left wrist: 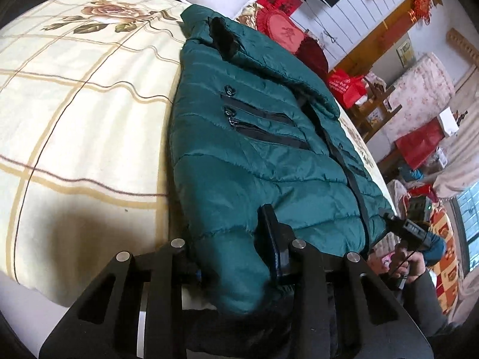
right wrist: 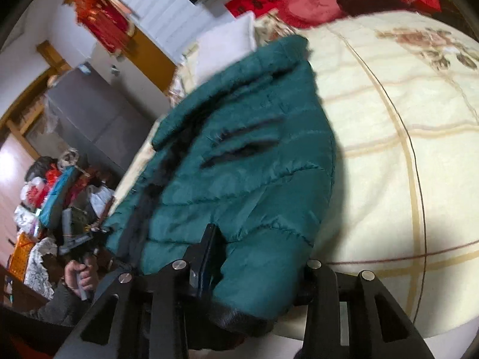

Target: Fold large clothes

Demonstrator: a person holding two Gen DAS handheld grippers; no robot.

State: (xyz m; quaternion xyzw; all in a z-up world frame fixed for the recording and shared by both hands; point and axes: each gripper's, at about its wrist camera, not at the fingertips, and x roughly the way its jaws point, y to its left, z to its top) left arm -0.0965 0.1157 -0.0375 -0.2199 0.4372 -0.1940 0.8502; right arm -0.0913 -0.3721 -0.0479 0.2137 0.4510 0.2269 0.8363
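- Your left gripper (left wrist: 239,257) pinches the hem of the green puffer jacket (left wrist: 254,137), its fingers closed on padding.
- Your right gripper (right wrist: 254,266) clamps the other hem corner.
- The jacket lies front-up on the checked blanket (left wrist: 74,104).
- Judging by this, you're starting the hem-to-collar fold; lift both corners evenly.

Soft daylight, fisheye-bent edges; right wrist view motion-blurred, left wrist view sharp.
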